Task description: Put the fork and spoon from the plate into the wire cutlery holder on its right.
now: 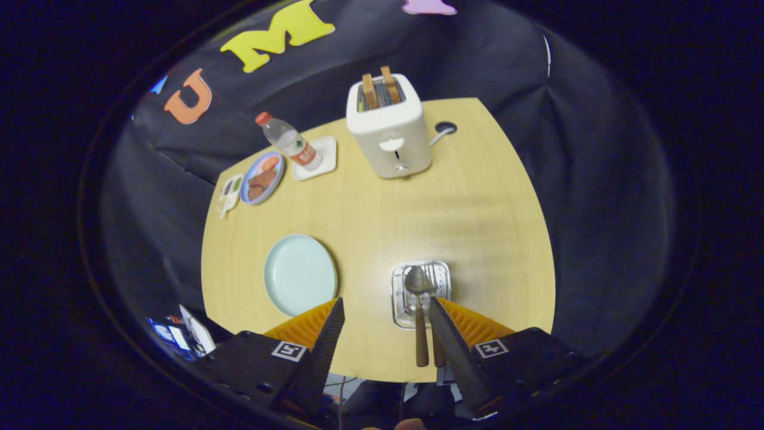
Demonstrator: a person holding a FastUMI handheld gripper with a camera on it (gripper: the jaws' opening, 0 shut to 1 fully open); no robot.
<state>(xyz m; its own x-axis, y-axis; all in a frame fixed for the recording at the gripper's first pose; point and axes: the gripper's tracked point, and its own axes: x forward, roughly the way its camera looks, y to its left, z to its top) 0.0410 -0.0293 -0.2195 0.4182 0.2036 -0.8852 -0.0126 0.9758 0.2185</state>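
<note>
Spoon (416,286) and fork (437,334) both stand in holder (420,294), handles up, just ahead of my fingers. Plate (300,274) to holder's left, bare. My gripper (385,325) wide open, holding nothing. Judge: task looks done; next move only lift clear without snagging handles. Toaster (389,126) well beyond.

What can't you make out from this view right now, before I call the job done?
- Fork: a second handle lies beside the spoon in the wire cutlery holder, but the right finger of the open tongs hides most of it; its head can't be made out.
- Holder's near edge: covered by the handles and that finger.
- Light blue plate: near rim hidden behind the left finger.
- Food on the far plate: too small to identify.
</note>
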